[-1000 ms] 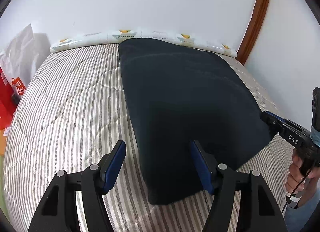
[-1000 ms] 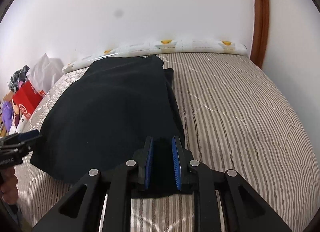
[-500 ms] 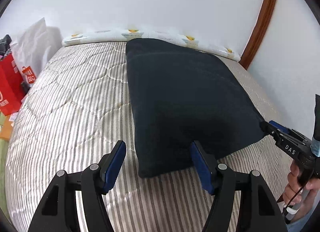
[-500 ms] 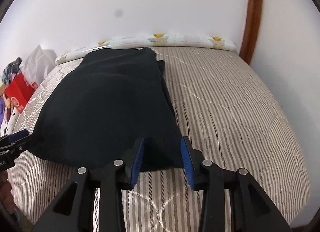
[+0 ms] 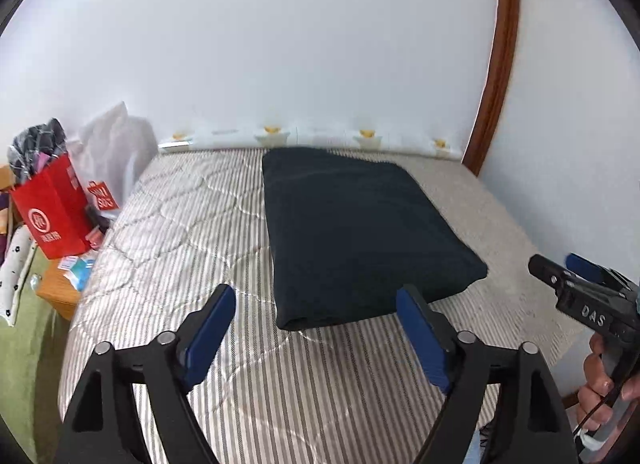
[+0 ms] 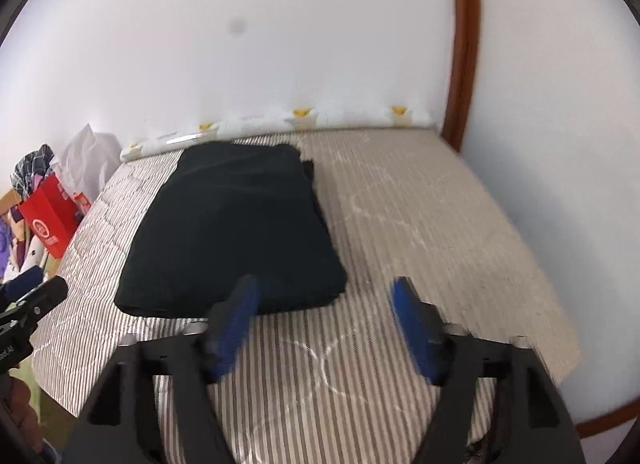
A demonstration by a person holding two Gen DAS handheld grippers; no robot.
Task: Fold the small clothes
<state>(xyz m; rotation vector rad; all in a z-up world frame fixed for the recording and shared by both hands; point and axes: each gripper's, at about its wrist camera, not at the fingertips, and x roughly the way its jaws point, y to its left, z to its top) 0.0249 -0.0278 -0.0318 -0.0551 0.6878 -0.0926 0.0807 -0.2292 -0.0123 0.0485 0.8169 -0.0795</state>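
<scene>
Both claws hang clear of the work with nothing between their blue pads. Left gripper [image 5: 316, 328] is spreading its jaws wide over bare striped mattress [image 5: 188, 224]; right gripper [image 6: 326, 322] is likewise opening, its pads blurred by motion, the cloth lying beyond them rather than in them.

Largest first: the mattress fills both views, with a white patterned bolster [image 5: 312, 138] along its far edge at twelve o'clock. On it lies the folded dark navy garment [image 5: 360, 232], a thick rectangular pad resting flat. In the left wrist view it sits from twelve to one o'clock of the claw, its near left corner just beyond the pads. In the right wrist view the same garment [image 6: 236, 232] lies from ten to twelve o'clock, its near right corner just past the left-hand pad. Its long axis runs away from the person, towards the bolster, and the short near edge faces both claws. Neither hand looks clearly nearer; each stands off its own near corner. By my reading, a further fold would bring that near edge towards twelve o'clock.

At nine o'clock, off the bed, stands a red paper bag [image 5: 52, 216].

Against the earlier frames, the right jaws were nearly shut on the near edge and the left straddled the other corner; now both have let go, drawn back and risen, and the garment looks smaller and farther off.
</scene>
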